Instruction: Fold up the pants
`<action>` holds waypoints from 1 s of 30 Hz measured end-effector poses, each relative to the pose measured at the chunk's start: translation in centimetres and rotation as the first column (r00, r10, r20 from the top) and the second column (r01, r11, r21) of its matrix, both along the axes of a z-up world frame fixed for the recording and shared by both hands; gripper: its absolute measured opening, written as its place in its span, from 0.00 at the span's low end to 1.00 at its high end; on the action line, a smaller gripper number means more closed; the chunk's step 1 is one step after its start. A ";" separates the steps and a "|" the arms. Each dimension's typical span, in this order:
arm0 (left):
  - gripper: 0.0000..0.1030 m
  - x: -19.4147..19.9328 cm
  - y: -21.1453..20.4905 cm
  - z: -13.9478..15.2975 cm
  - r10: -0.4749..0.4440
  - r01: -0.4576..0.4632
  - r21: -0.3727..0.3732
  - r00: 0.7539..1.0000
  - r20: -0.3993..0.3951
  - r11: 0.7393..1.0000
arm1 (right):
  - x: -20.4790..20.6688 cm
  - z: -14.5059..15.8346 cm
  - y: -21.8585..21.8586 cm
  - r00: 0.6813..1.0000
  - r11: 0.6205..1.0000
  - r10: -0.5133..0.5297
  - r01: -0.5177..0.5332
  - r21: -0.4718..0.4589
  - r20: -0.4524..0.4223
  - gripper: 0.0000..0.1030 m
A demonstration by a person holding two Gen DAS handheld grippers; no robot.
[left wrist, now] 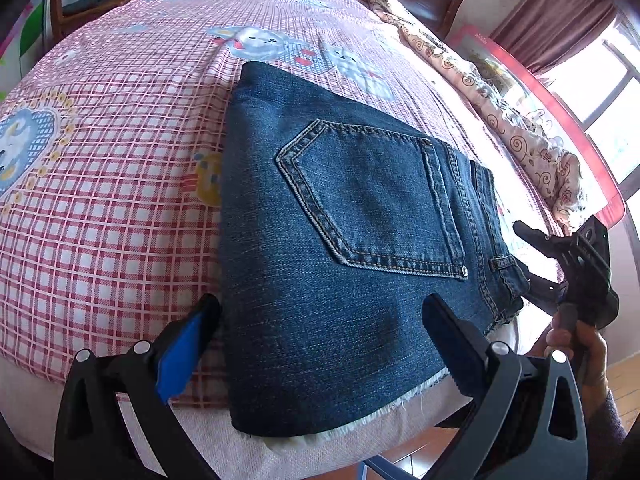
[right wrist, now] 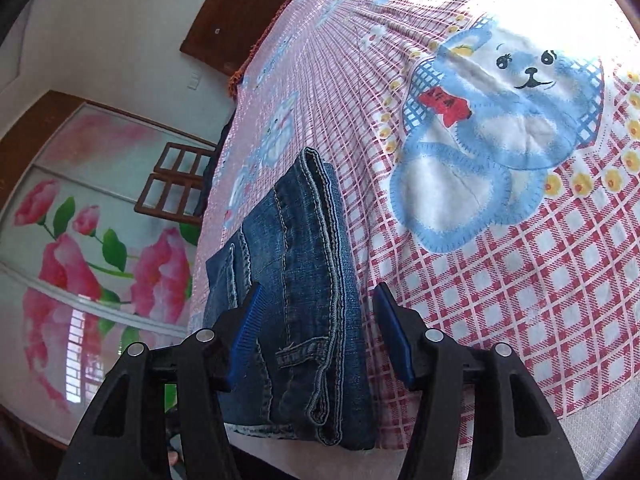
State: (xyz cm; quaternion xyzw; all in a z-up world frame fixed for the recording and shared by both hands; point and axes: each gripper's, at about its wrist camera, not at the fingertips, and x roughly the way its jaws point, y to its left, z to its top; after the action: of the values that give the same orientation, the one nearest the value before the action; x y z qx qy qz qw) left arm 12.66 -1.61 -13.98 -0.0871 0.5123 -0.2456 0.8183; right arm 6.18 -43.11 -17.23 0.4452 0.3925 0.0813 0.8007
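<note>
Blue denim fills the middle of the left wrist view: we see the pants (left wrist: 352, 248) folded into a compact block, back pocket (left wrist: 372, 204) facing up, lying on the pink checked sheet (left wrist: 120, 208) of the bed, close to its near edge. Our left hand-held gripper (left wrist: 320, 320) stands wide, its fingers either side of the block's near end and not pressing it. At the right edge of this view the right hand-held gripper (left wrist: 548, 256) appears, gripped by a hand (left wrist: 576, 344), just beside the waistband end of the pants. From the right wrist view, we look along the stacked folded edges of the pants (right wrist: 296, 280), waistband and belt loop (right wrist: 300, 354) nearest us. Our right hand-held gripper (right wrist: 316, 312) is parted about halfway, with the thick end of the pants between its blue pads (right wrist: 390, 332) but not clamped. A blue bear print (right wrist: 500, 136) lies on the sheet to the right, and a wooden chair (right wrist: 176, 184) stands beyond the bed.
</note>
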 end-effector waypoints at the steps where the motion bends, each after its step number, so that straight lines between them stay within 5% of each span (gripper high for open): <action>1: 0.98 0.1 0.5 0.2 0.006 -0.006 -0.003 1.000 -0.002 1.000 | 0.1 0.0 0.2 1.000 1.000 0.011 -0.011 0.004 0.000 0.54; 11: 0.98 1.0 5.9 2.2 0.092 -0.092 -0.049 0.996 0.001 0.995 | 2.8 1.5 3.6 0.991 0.993 0.114 -0.115 -0.010 -0.068 0.54; 16: 0.98 1.4 7.8 2.5 0.114 -0.114 -0.039 0.993 0.002 0.993 | 2.8 1.5 3.1 0.994 0.983 0.113 -0.110 0.149 -0.010 0.57; 18: 0.98 1.5 8.0 2.5 0.116 -0.115 -0.038 0.993 0.006 0.993 | 2.9 1.0 2.9 0.991 0.995 0.087 -0.081 0.062 -0.099 0.57; 24: 0.98 1.0 7.5 2.2 0.110 -0.110 -0.041 0.994 -0.004 0.993 | 3.0 1.1 4.1 0.983 0.993 0.114 -0.114 0.007 -0.142 0.52; 27: 0.98 0.7 7.4 1.8 0.114 -0.116 -0.059 0.993 -0.025 0.992 | 3.1 0.7 4.0 0.981 0.985 0.146 -0.131 0.113 -0.131 0.53; 30: 0.98 0.5 7.5 1.8 0.120 -0.122 -0.062 0.992 -0.030 0.991 | 2.5 1.0 2.8 0.993 0.956 0.115 -0.106 0.274 -0.018 0.57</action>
State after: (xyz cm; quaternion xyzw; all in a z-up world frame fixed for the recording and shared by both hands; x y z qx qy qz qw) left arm 13.20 5.92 -12.15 -0.1475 0.5087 -0.2105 0.8217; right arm 8.64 -40.28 -16.25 0.5297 0.4154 0.1713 0.7194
